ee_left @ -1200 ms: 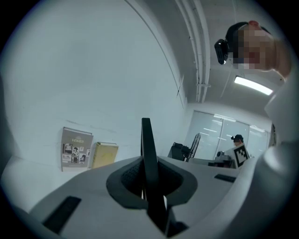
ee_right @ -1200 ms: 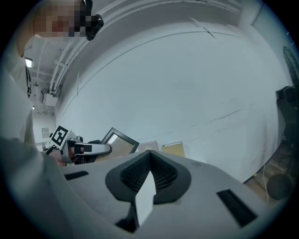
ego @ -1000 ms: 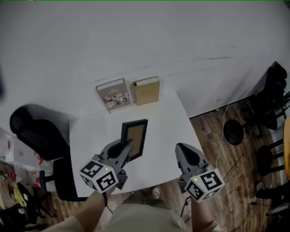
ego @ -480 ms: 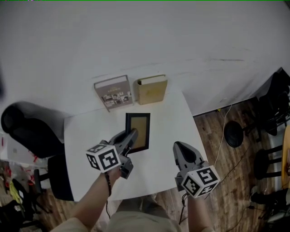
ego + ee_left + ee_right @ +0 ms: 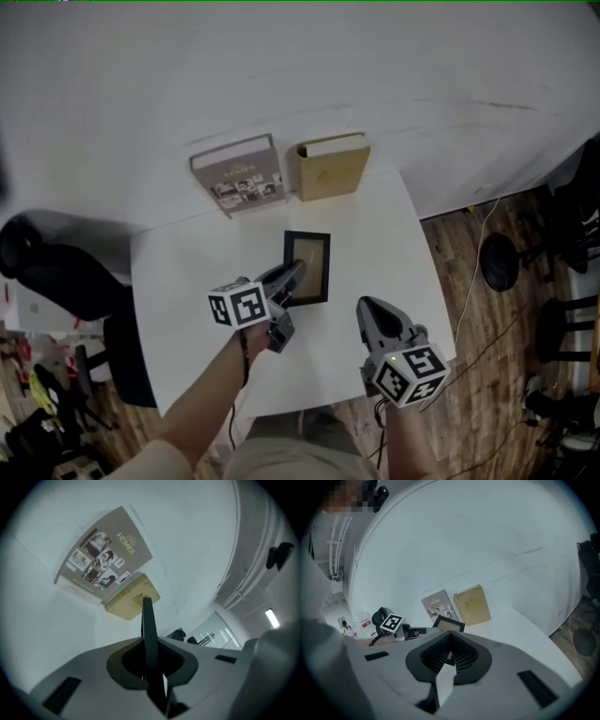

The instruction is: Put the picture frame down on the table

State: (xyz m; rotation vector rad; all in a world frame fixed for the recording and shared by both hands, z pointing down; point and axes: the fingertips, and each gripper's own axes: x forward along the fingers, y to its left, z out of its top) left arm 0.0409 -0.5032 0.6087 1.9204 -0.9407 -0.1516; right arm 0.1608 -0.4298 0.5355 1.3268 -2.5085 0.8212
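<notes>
The picture frame [image 5: 308,266] is black with a tan inside and shows face up, low over the middle of the white table [image 5: 183,272]. My left gripper [image 5: 292,276] is shut on its near left edge. In the left gripper view the frame [image 5: 148,629] runs edge-on as a thin dark bar between the jaws. I cannot tell whether it touches the table. My right gripper [image 5: 367,307] hovers over the table's near right part, jaws together with nothing in them. The right gripper view shows the frame [image 5: 449,624] just beyond the right gripper [image 5: 449,638].
A grey book [image 5: 239,173] and a tan book [image 5: 333,166] lean against the white wall at the table's far edge. A black chair [image 5: 52,272] stands to the left. Wooden floor with a cable [image 5: 473,272] and dark stools [image 5: 502,261] lies to the right.
My left gripper has carried the frame forward and to the right over the table, and the frame now lies flatter. The right gripper has barely moved.
</notes>
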